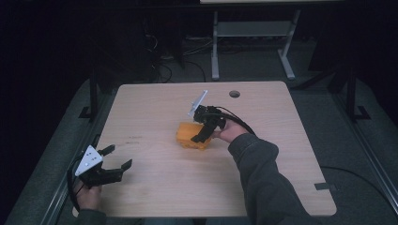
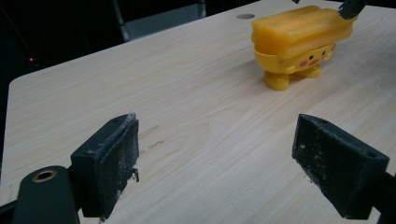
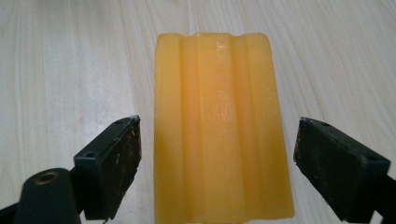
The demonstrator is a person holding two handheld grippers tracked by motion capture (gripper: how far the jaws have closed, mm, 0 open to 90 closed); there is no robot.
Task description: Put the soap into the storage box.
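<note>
A yellow toy figure (image 1: 190,135) with a ribbed flat top stands on small feet near the middle of the wooden table (image 1: 155,108). In the left gripper view the yellow toy figure (image 2: 299,42) shows a face with pink cheeks. My right gripper (image 1: 202,136) hangs over the toy, open, its jaws standing to either side of the ribbed top (image 3: 222,126) without touching it. My left gripper (image 1: 116,157) rests open and empty near the table's front left corner, pointing toward the toy.
A round cable hole (image 1: 234,93) lies at the table's far edge. A second table's white legs (image 1: 215,47) stand on the dark floor beyond. Bare wood (image 2: 196,130) stretches between my left gripper and the toy.
</note>
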